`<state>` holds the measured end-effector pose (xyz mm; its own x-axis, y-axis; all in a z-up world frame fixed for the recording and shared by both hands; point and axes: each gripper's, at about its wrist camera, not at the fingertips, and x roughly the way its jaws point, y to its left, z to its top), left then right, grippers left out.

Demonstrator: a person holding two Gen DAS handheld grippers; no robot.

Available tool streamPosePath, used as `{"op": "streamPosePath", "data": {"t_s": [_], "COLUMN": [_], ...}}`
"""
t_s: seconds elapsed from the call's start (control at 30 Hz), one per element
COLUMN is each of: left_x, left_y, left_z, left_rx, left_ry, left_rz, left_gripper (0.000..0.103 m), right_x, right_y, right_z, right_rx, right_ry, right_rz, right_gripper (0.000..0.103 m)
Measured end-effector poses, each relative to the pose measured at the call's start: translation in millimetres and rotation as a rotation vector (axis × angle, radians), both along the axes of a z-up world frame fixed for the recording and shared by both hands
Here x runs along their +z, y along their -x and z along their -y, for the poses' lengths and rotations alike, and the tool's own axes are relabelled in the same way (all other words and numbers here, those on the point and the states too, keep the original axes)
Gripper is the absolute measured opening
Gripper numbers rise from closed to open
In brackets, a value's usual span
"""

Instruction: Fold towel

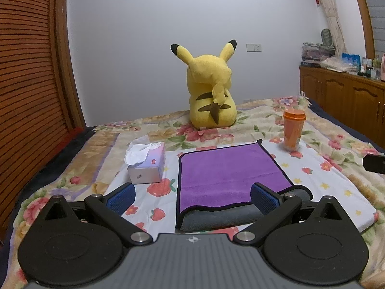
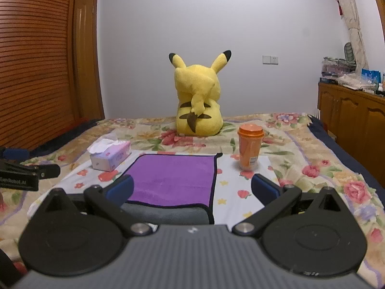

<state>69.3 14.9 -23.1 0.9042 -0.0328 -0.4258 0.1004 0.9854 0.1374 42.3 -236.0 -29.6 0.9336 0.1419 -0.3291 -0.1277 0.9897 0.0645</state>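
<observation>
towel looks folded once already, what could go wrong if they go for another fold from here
1. The towel lies between the tissue box and the orange cup; a wide swing could tip the upright cup.
2. Both grippers, left and right, are open at the near edge, where the purple layer sits on a grey one. A pinch may catch only the top layer, undoing the fold.

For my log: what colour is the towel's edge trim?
Black trim on the purple towel, with a grey underside; clearest in the left wrist view.
</observation>
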Motion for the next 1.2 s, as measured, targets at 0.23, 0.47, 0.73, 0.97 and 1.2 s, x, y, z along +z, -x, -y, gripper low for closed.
{"op": "streamPosePath", "data": {"t_s": [0.23,0.47,0.73,0.97,1.2], "left_x": [-7,-17,-37,-50,-66], "left_y": [-17,-36,-65,-87,-108], "left_z": [-5,-6,-4,-11,-21], "left_rx": [-0.013,-0.055,-0.106,-0.118,-0.116], "left_ry": [0.002,0.005,-0.039,-0.03,-0.01], "left_rz": [-0.03,-0.047,-0.088,-0.105,-0.151], "left_gripper": [0.103,0.103,0.103,0.098,0.095], "right_x": [-7,-15,-26,-37,-49], "right_y": [-13,-26,-42,-64,-85], "right_z": [-5,-9,-12,-9,-12], "right_rx": [0.011,0.019,0.022,0.002,-0.014], "right_ry": [0.009,0.016,0.058,0.041,0.046], "right_rz": [-0.035,-0.068,-0.11,-0.145,-0.162], "right_gripper": [0.103,0.103,0.103,0.103,0.103]}}
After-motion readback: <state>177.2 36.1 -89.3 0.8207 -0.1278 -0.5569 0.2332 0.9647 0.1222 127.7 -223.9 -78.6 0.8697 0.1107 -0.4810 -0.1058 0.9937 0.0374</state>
